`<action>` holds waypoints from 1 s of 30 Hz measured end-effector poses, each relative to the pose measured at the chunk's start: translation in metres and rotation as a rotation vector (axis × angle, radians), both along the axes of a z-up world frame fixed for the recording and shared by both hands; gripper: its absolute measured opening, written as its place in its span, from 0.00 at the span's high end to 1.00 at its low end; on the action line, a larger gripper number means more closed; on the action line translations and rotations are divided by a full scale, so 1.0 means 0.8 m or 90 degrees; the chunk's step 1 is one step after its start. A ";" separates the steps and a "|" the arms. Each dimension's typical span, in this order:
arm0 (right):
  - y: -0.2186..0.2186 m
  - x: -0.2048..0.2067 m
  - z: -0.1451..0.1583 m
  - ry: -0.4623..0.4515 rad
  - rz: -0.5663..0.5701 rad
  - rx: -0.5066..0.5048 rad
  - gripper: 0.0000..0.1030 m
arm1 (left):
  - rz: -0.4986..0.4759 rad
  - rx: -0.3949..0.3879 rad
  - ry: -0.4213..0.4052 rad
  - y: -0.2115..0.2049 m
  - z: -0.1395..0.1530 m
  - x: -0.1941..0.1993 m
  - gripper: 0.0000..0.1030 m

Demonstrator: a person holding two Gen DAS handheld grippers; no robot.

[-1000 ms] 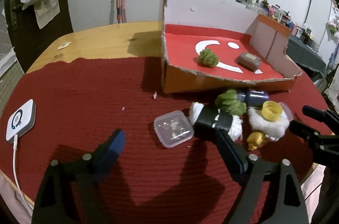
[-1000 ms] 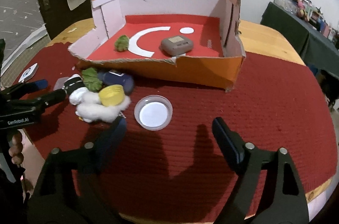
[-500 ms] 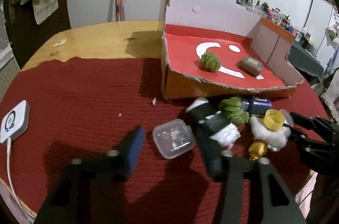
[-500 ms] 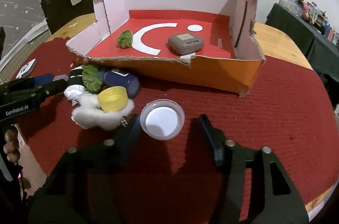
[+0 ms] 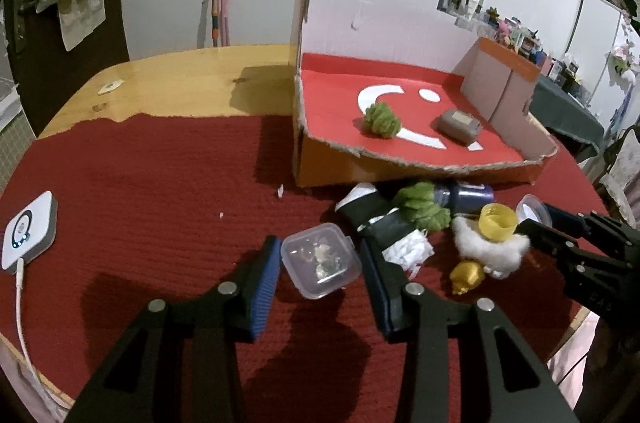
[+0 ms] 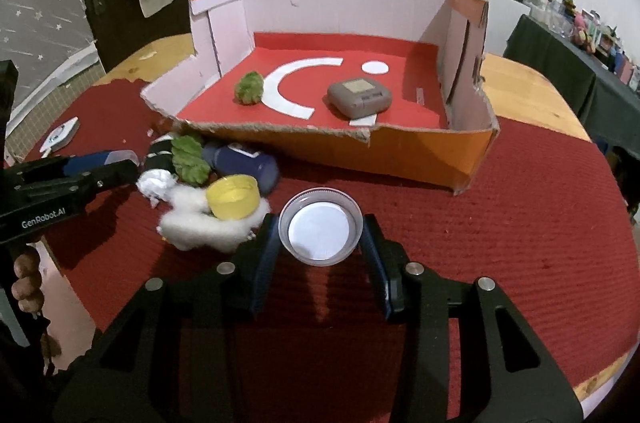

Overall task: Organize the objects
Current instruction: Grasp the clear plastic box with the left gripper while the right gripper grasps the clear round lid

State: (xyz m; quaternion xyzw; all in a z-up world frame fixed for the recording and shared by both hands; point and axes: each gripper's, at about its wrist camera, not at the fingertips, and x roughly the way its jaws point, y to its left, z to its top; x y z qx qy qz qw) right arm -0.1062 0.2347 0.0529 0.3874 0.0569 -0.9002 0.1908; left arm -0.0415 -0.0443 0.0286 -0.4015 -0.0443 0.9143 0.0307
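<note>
A clear square plastic box [image 5: 320, 259] lies on the red mat, and my left gripper [image 5: 320, 250] is shut on its two sides. A round clear lid [image 6: 321, 233] with a white centre sits between the pads of my right gripper [image 6: 320, 227]. Its jaws are closing and both pads touch the lid's rim. Between the grippers is a pile: green yarn [image 5: 420, 209], a dark blue bottle [image 5: 470, 197], a yellow cap [image 5: 496, 221], white cotton [image 5: 490, 249] and a gold trinket [image 5: 466, 275]. The torn cardboard box [image 6: 420, 151] behind holds a green pom [image 6: 250, 87] and a grey case [image 6: 360, 97].
A white charger puck [image 5: 28, 231] with its cable lies at the mat's left edge. The bare wooden tabletop [image 5: 180, 83] shows beyond the mat. A black-and-white roll [image 5: 370, 209] lies against the pile. A hand [image 6: 28, 283] holds the left gripper's handle.
Both grippers went from wide open to closed around their objects: the left on the clear square box, the right on the round lid. Both also moved slightly forward.
</note>
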 end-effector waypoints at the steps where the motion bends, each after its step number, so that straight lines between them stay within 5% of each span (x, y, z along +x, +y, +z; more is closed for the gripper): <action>1: 0.000 0.002 0.004 0.004 0.002 -0.004 0.62 | -0.001 -0.001 0.005 0.001 0.003 0.002 0.58; 11: -0.004 0.011 0.045 0.047 0.023 -0.034 0.62 | -0.022 0.003 0.041 0.011 0.032 0.010 0.58; 30: -0.007 -0.011 0.063 0.039 0.050 -0.051 0.62 | -0.061 -0.011 0.068 0.039 0.063 -0.021 0.58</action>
